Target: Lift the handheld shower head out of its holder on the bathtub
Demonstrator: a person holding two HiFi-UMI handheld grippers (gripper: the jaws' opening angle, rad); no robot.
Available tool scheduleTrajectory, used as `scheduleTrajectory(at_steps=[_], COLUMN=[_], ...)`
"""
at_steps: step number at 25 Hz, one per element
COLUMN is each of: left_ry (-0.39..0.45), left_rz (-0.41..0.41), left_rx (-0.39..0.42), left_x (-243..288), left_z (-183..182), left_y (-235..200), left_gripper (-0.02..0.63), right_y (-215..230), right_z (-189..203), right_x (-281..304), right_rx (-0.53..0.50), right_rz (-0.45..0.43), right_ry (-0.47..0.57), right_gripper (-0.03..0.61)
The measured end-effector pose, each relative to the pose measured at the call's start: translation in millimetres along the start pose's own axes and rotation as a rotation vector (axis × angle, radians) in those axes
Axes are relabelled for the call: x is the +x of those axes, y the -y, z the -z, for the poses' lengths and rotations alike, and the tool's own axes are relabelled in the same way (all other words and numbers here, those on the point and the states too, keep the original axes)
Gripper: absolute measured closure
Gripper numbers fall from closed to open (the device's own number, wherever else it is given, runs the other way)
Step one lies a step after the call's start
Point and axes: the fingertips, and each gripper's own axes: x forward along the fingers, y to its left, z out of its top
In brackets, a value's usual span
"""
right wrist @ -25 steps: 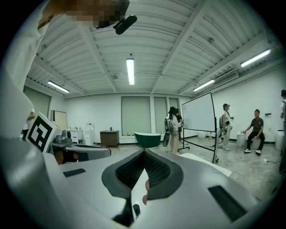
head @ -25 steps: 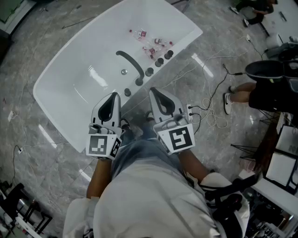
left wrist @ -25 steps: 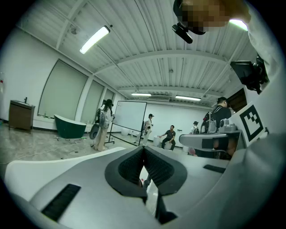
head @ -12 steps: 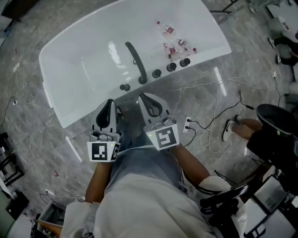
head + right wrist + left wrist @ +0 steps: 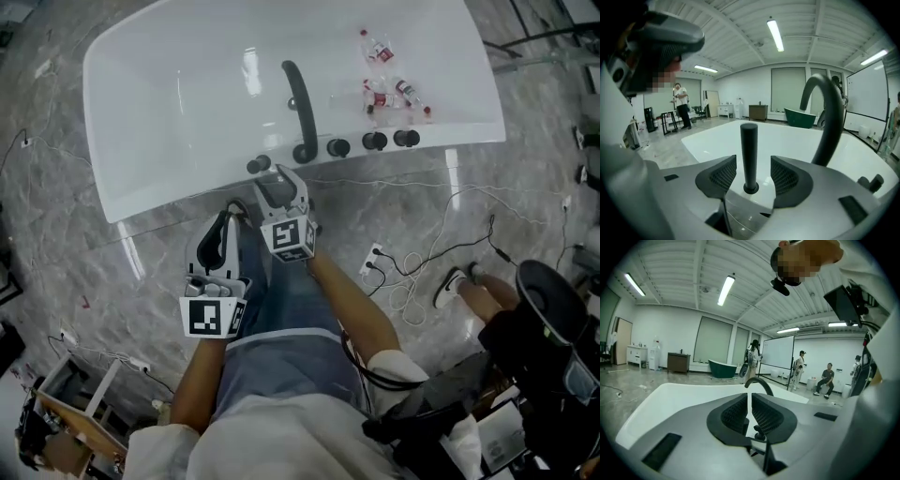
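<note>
R gripper (image 5: 273, 184) now further fwd at tub (image 5: 169, 178) rim, mid-frame, fingers apart round upright shower head (image 5: 749, 145); L gripper (image 5: 749, 409) fingers together, empty. Risk: off-centre squeeze slips off.

An open test hall or studio — a white bathtub (image 5: 187, 103) stands on stone floor (image 5: 94, 262) among loose cables (image 5: 410, 298), under strip lights (image 5: 776, 35), with a whiteboard (image 5: 777, 355) and people (image 5: 828, 383) beyond.

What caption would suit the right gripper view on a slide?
Open right claw frames the upright black shower head on the white bathtub rim.
</note>
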Motion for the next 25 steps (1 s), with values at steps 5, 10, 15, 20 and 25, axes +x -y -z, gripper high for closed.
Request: scheduleTrajectory(at_steps=[5,10,15,20,25], left_ry=[-0.016,0.005,0.017,0.038,0.082], left_rz=[-0.102,-0.116,-0.104,-0.077,-0.043], left_rx=[0.011,0.016,0.016,0.024,-0.005], left_x=[-10.2,-13.2,-9.8,-18.2,-23.3], left_z=[48.3,54.3,50.6,32.4,-27.1], left_y=[-29.9,-47.9,-61.5,-69.6,-70.3], left_gripper=[0.594,0.595,0.595,0.595,0.595], right_y=[-17.5,-30.6,-42.4,-45.6,-38.9], right_z=[50.2,64.5,64.0,24.2,-67.4], right_x=[62.7,93.2,91.6,58.3,-6.2], right_rx=[-0.052,-0.139,-0.144,-0.079,-0.026], right_rz=[0.032,0.049,0.032,0.052,0.054], right_ry=[-0.054,-0.081,-0.088,-0.024,0.075], right_gripper=[0.356,0.422,0.437,0.437,0.437])
